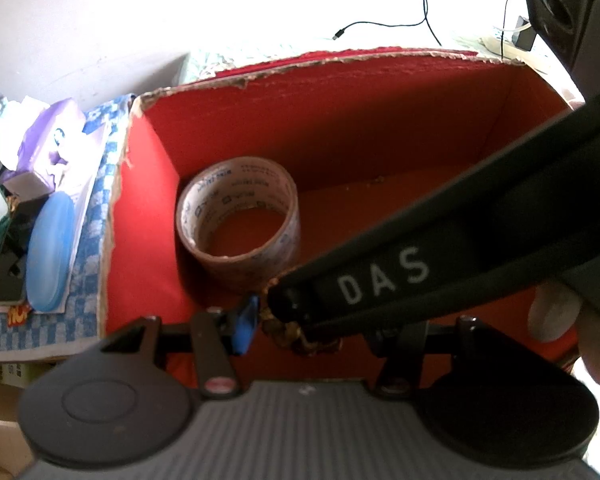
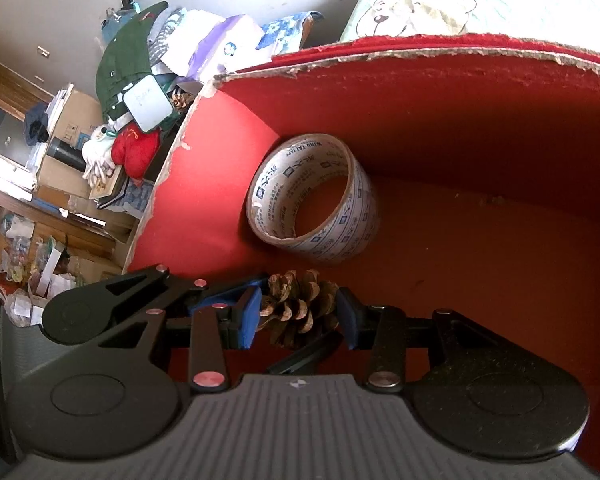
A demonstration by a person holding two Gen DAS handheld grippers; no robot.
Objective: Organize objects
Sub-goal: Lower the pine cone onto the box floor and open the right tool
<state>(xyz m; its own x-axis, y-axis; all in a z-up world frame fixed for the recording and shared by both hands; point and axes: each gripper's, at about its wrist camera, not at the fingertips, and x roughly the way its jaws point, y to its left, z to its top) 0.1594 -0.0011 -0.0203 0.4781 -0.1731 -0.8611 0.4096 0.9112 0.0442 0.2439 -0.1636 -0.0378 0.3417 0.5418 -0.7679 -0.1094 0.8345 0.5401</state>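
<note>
Left claw first, from its own camera: honestly can't tell how wide it's open. One blue pad shows on the left side, but the other claw's black body, the bit with "DAS" on it, crosses right over where the second pad would be. A scrap of the pine cone pokes out under that body, right around the left claw's tips, so I can't say whether the left one is touching it. Both sit low inside the red box, with the tape roll lying on the floor just beyond, hole facing up.

Right wrist view is clearer: right claw is closed onto the pine cone, a blue pad pressing each side, cone's long axis running up-down between them. Tape roll is near, ahead and slightly right, by the back left corner. My guess is the drop goes on the open floor short of the roll.
</note>
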